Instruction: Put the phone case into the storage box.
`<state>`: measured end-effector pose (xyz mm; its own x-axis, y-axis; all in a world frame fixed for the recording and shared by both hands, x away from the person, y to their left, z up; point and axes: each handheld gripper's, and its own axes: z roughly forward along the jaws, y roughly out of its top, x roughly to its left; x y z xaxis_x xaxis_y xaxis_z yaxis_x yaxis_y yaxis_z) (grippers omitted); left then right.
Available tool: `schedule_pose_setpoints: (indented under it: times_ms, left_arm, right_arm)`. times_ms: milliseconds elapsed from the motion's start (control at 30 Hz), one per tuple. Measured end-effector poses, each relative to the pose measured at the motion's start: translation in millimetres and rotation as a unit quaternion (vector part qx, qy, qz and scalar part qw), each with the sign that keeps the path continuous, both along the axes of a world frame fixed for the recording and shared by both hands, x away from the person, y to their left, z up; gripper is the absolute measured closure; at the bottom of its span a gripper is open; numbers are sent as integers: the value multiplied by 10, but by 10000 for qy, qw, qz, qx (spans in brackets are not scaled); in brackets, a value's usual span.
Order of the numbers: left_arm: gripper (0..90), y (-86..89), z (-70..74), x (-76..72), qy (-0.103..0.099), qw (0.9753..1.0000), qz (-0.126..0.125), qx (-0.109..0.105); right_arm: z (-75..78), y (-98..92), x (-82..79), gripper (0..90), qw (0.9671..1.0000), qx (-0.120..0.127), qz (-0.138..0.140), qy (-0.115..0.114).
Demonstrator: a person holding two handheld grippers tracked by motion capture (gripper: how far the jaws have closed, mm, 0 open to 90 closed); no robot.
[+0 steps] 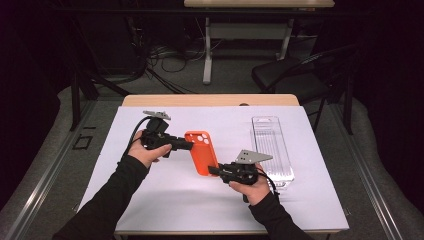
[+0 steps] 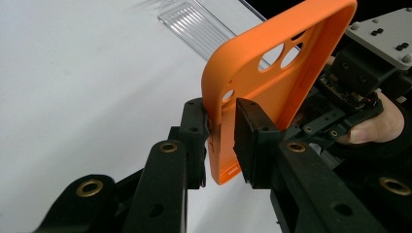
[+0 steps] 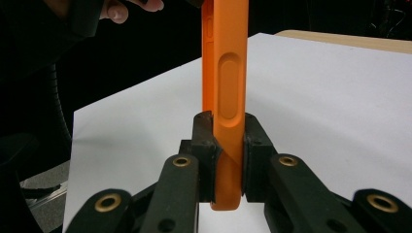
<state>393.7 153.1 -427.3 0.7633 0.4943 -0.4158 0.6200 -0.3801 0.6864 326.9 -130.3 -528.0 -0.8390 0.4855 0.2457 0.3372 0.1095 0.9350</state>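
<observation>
An orange phone case (image 1: 201,150) with round camera holes is held above the white table sheet (image 1: 165,200) between both grippers. My left gripper (image 1: 187,145) is shut on the case's camera end, and in the left gripper view its jaws pinch the case's (image 2: 272,82) rim. My right gripper (image 1: 216,170) is shut on the opposite end. In the right gripper view the case (image 3: 226,63) stands edge-on and upright between the two pads, its side-button bump facing the camera.
A clear plastic packaging tray (image 1: 272,150) lies on the sheet just right of the right gripper and also appears in the left gripper view (image 2: 194,24). A black chair (image 1: 295,75) and another table (image 1: 250,25) stand beyond the far edge.
</observation>
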Motion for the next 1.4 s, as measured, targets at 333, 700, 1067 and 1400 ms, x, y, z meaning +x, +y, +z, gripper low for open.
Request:
schedule_pose_setpoints:
  times_ms: [333,700,1067,1400]
  left_arm:
    - [734,2,-11,16,-6,10000,31,-11]
    - [789,14,-13,29,32,10000,11,-61]
    - [829,17,-10,32,90,9999,42,-85]
    - [838,17,-20,41,86,9999,-26,-59]
  right_arm:
    - [0,3,-5,803,10000,-5,26,24]
    - [-7,11,-4,803,10000,13,27,48]
    - [-16,7,3,803,10000,29,17,68]
    - [-31,2,9,803,10000,-2,-3,92]
